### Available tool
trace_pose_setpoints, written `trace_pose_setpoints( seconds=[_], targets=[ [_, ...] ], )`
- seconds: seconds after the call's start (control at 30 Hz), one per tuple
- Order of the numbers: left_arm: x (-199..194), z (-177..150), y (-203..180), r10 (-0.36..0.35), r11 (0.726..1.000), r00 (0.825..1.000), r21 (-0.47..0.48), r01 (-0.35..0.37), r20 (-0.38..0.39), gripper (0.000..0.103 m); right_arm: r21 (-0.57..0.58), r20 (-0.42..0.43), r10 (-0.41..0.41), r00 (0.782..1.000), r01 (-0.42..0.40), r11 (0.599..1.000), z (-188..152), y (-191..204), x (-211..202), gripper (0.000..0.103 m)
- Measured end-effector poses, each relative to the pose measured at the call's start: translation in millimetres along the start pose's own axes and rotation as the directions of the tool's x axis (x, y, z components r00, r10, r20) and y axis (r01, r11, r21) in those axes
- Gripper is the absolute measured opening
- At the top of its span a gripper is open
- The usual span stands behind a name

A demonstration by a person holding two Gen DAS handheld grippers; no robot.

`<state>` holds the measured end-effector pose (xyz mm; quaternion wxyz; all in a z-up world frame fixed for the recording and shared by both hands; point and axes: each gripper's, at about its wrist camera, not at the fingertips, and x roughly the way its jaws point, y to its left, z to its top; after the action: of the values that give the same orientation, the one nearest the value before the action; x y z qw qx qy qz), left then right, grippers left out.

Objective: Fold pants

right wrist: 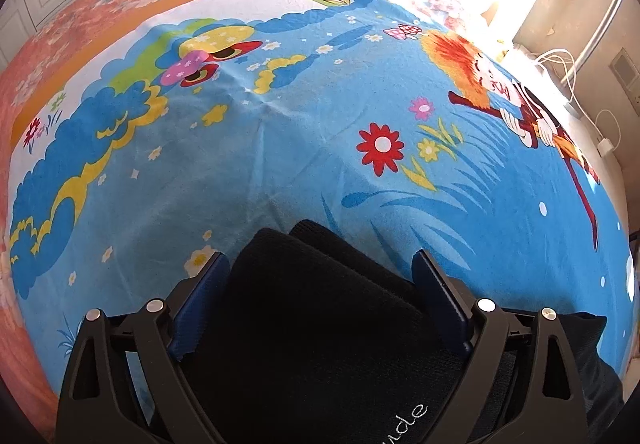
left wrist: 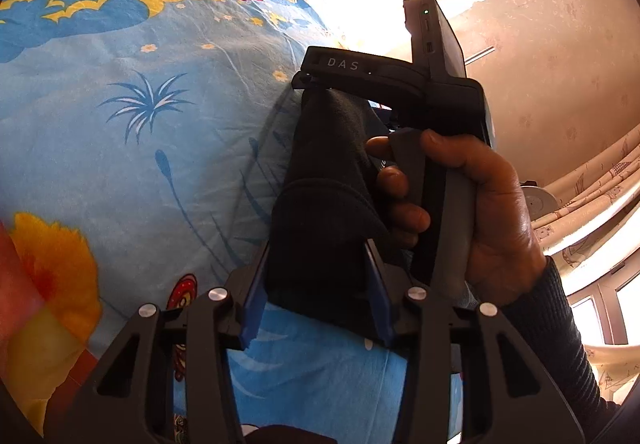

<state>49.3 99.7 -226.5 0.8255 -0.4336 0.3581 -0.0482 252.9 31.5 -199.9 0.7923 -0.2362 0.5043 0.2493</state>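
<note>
Left tool (left wrist: pixel 316 280): your blue pads pinch a thick bunch of the black knit fabric pants (left wrist: pixel 320 212), raised above the cartoon-printed blue bed sheet (left wrist: pixel 140 124). Right tool (right wrist: pixel 322 298): jaws partly spread, with a folded wad of the same garment between the pads; both pads appear to touch it, so you hold it there too. Your right hand (left wrist: pixel 488 220) grips that tool's handle close beside the left one. Risk, as judged: the bulky wad could slip from either pinch, or bunched layers could fold crooked, because the cloth is gathered rather than flat.
</note>
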Motion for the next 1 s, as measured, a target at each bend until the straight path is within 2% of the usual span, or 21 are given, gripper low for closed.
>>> trace_pose_setpoints(
  seconds=[0.07,0.17,0.23,0.33,0.43,0.53,0.63,0.67,0.73,0.77,0.87,0.9,0.97,1.0],
  targets=[
    [-3.7,-0.9,-2.1,-0.001,1.000,1.000,0.003,0.001,0.008,0.031,0.000,-0.051,0.005,0.999,-0.005,1.000,3.9,0.5,-14.1,0.089],
    [-11.9,-3.1,-19.1,0.024,0.998,0.999,0.058,-0.027,0.049,0.028,0.001,-0.153,0.065,0.986,-0.065,0.998,8.3,2.8,-30.3,0.089],
    [-17.2,-3.5,-35.3,0.044,0.993,0.996,0.106,-0.053,0.079,0.027,-0.007,-0.218,0.070,0.973,-0.073,0.997,9.3,7.4,-34.7,0.089],
    [-22.4,-4.8,-61.5,0.098,0.975,0.989,0.188,-0.117,0.106,0.026,-0.043,-0.297,0.027,0.954,-0.042,0.998,9.7,16.6,-33.9,0.089],
    [-23.8,-6.9,-80.6,0.139,0.959,0.982,0.230,-0.167,0.131,0.026,-0.070,-0.323,-0.021,0.946,-0.002,0.998,11.2,25.4,-32.1,0.089],
    [-26.9,-13.4,-97.3,0.153,0.945,0.976,0.265,-0.191,0.157,0.025,-0.052,-0.370,-0.033,0.929,0.015,0.999,6.8,32.6,-20.1,0.089],
    [-30.2,-19.0,-109.7,0.154,0.934,0.973,0.296,-0.200,0.173,0.022,-0.087,-0.364,-0.085,0.927,0.057,0.995,1.0,41.9,-13.0,0.089],
    [-30.6,-19.5,-111.1,0.160,0.932,0.971,0.296,-0.207,0.175,0.021,-0.095,-0.359,-0.102,0.928,0.072,0.993,-0.3,43.0,-12.4,0.084],
    [-30.7,-20.9,-110.4,0.164,0.936,0.971,0.283,-0.208,0.173,0.021,-0.148,-0.341,-0.176,0.923,0.132,0.980,-4.7,45.4,-12.7,0.063],
    [-32.1,-20.8,-109.0,0.163,0.937,0.970,0.280,-0.209,0.177,0.021,-0.169,-0.334,-0.179,0.926,0.128,0.977,-7.5,46.5,-13.3,0.054],
    [-34.0,-20.3,-101.6,0.142,0.952,0.974,0.246,-0.183,0.175,0.021,-0.161,-0.305,-0.149,0.941,0.103,0.982,-11.5,40.7,-17.5,0.043],
    [-34.0,-19.8,-97.9,0.142,0.958,0.974,0.224,-0.180,0.176,0.022,-0.145,-0.298,-0.132,0.945,0.092,0.985,-11.3,36.9,-19.3,0.041],
    [-35.0,-19.8,-86.4,0.148,0.973,0.972,0.146,-0.176,0.185,0.041,-0.091,-0.288,-0.081,0.954,0.057,0.994,-9.2,26.8,-22.5,0.041],
    [-34.7,-21.3,-81.4,0.165,0.976,0.968,0.111,-0.188,0.190,0.069,-0.062,-0.285,-0.055,0.957,0.039,0.997,-8.2,22.2,-23.6,0.041]
  ],
)
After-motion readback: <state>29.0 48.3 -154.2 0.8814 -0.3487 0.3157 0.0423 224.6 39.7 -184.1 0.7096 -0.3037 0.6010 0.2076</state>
